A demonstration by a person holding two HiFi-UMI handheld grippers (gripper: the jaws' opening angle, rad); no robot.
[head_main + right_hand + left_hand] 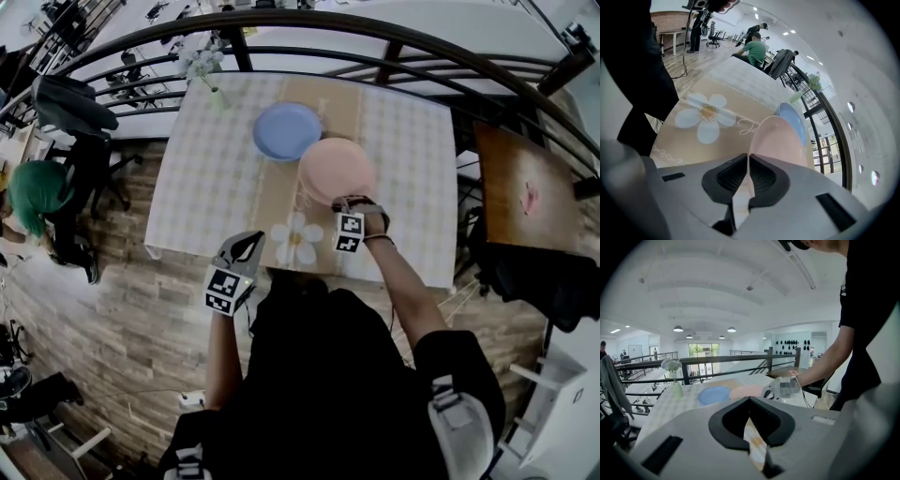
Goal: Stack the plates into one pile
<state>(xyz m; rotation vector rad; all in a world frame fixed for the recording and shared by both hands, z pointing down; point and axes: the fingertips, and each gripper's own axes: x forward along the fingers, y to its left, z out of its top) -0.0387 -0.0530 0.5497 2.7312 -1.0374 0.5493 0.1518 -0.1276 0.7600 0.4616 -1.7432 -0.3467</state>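
Right gripper (747, 163) clamped on near rim of pink plate (337, 169). Plate sits on daisy-print runner (281, 211) mid-table, far edge against blue plate (287, 130), maybe overlapping it; hard to say from here. Left gripper (749, 401) by near edge of table (202, 187), jaws together, empty, well short of both plates.

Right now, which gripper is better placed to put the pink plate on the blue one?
Right. The right gripper is shut on the pink plate at its near rim, with the blue plate just beyond. The left gripper is shut, empty, at the table's near edge.
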